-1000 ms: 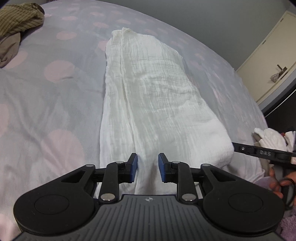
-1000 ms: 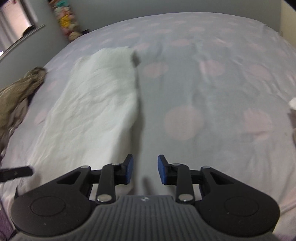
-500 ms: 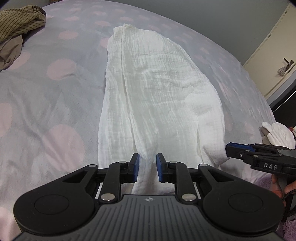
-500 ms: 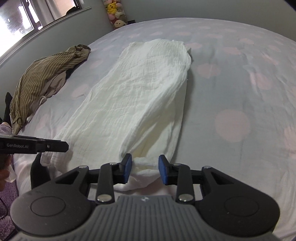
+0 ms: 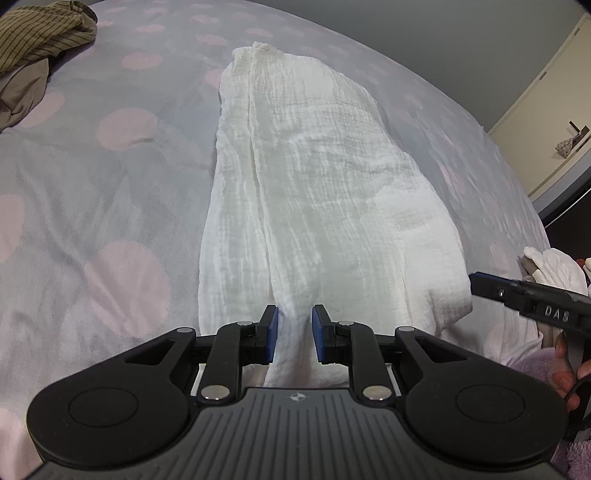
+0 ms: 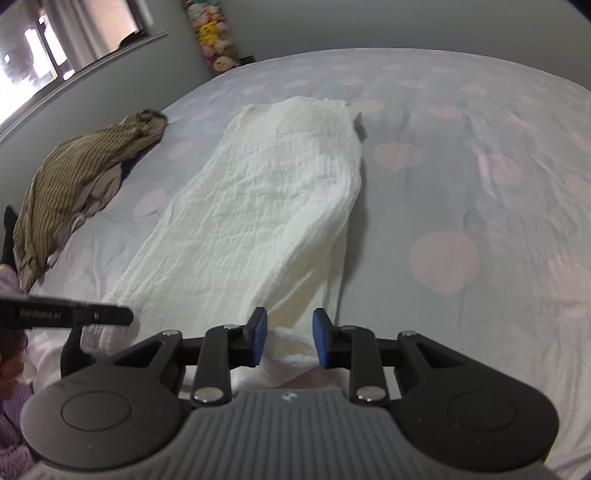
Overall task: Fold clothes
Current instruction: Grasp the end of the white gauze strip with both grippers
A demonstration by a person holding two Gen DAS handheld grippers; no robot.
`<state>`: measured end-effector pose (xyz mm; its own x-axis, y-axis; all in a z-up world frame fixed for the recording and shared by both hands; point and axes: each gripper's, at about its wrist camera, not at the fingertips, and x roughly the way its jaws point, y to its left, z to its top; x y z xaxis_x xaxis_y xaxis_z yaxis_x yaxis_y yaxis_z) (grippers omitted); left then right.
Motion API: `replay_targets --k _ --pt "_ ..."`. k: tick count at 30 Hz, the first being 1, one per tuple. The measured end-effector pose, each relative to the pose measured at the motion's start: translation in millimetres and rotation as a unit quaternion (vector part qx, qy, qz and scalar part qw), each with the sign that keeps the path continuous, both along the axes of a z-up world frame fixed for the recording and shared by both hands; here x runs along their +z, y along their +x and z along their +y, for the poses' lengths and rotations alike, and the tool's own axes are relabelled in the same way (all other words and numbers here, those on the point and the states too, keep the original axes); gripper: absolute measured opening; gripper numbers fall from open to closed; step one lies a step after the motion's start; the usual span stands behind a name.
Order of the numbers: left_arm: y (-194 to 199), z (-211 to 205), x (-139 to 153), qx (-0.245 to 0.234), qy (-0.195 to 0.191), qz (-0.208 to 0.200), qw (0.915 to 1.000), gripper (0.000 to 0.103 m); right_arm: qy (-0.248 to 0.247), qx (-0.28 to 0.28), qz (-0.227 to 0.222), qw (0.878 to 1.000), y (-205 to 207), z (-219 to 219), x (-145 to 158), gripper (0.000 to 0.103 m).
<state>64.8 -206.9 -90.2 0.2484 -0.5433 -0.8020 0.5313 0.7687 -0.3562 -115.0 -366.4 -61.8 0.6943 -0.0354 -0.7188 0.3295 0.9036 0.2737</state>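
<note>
A white crinkled garment [image 5: 317, 184] lies folded lengthwise into a long strip on the bed, running away from me; it also shows in the right wrist view [image 6: 266, 206]. My left gripper [image 5: 294, 334] is open, its blue pads on either side of the cloth at the near end's left part. My right gripper [image 6: 287, 338] is open, its pads straddling the near right corner of the cloth. Each gripper's finger shows from the side in the other view: the right gripper [image 5: 524, 295], the left gripper [image 6: 66, 315].
The bed has a grey sheet with pink spots [image 6: 461, 192]. A brown striped garment [image 6: 77, 184] lies crumpled at the left; it also shows in the left wrist view [image 5: 40, 33]. A small white item [image 5: 554, 266] sits at the bed's right edge. Plush toys [image 6: 214, 33] stand by the wall.
The right gripper swung left from bare sheet onto the garment's near right corner. The left gripper moved slightly forward over the near end. Both stay open.
</note>
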Motion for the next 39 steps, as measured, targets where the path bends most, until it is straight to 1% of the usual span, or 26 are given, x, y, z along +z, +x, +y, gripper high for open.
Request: replay_targets --k 5,8,10,12,14,17,20,21,22,23,24,26,28,30,32,34,36,39 --pt "0.6 -0.5 -1.5 -0.005 0.000 0.006 1.0000 0.017 0.041 -0.001 0.007 0.999 12.8 -11.9 -6.2 0.024" --pt "0.9 -0.8 -2.9 -0.008 0.000 0.010 0.9999 0.017 0.073 0.015 0.026 0.997 26.1 -15.5 -14.8 0.021" --pt "1.1 -1.1 -3.8 -0.011 0.000 0.013 0.9999 0.017 0.096 0.027 0.042 0.994 32.5 -16.2 -21.6 0.021" --pt "1.3 -1.3 -4.7 -0.013 0.000 0.016 0.9998 0.017 0.103 0.026 0.059 0.993 33.1 -16.2 -26.6 0.022" --pt "1.2 -1.4 -5.6 -0.016 0.000 0.019 0.9997 0.017 0.112 0.011 0.064 0.992 27.9 -20.2 -29.4 0.023" --pt "-0.4 -1.8 -6.5 -0.029 -0.006 0.026 0.9992 0.017 0.134 -0.009 0.064 0.989 16.7 -28.3 -32.1 0.023" --pt "-2.0 -5.3 -8.2 -0.039 -0.006 0.029 0.9988 0.017 0.146 -0.014 0.062 0.987 10.4 -31.2 -33.7 0.023" --pt "-2.2 -7.0 -10.2 -0.041 -0.002 0.030 0.9987 0.017 0.149 -0.011 0.059 0.987 10.7 -30.9 -34.2 0.021" --pt "-2.7 -7.9 -12.1 -0.041 0.001 0.029 0.9987 0.016 0.149 -0.003 0.052 0.987 11.9 -29.3 -34.2 0.019" --pt "-3.4 -8.1 -13.9 -0.039 0.003 0.026 0.9989 0.006 0.150 0.007 0.045 0.988 13.5 -26.7 -33.9 0.011" --pt "-4.6 -7.9 -13.7 -0.039 0.003 0.020 0.9990 0.003 0.150 0.016 0.038 0.988 15.1 -23.9 -33.5 0.009" --pt "-8.0 -5.5 -8.0 -0.041 -0.001 0.002 0.9991 0.003 0.131 0.008 0.038 0.991 14.4 -21.9 -31.5 0.006" --pt "-10.1 -0.1 2.7 -0.040 -0.012 -0.019 0.9990 0.002 0.126 -0.019 0.029 0.991 6.6 -26.6 -28.9 0.005" --pt "-9.9 5.9 13.4 -0.029 -0.014 -0.039 0.9987 0.002 0.122 -0.051 0.020 0.991 -2.6 -32.3 -26.3 0.004" --pt "-9.1 11.9 22.0 -0.021 -0.018 -0.050 0.9983 0.002 0.114 -0.074 0.012 0.991 -8.1 -35.3 -22.9 0.003" --pt "-9.6 17.0 27.7 -0.014 -0.019 -0.059 0.9980 0.002 0.095 -0.089 0.009 0.991 -12.7 -34.5 -18.9 0.003" --pt "-10.8 20.6 30.7 -0.003 -0.012 -0.068 0.9976 0.002 0.074 -0.099 0.008 0.992 -17.5 -33.1 -15.5 0.002" --pt "-12.3 23.5 27.0 0.004 0.014 -0.074 0.9971 0.002 0.055 -0.114 0.013 0.992 -21.3 -33.3 -14.3 0.001"
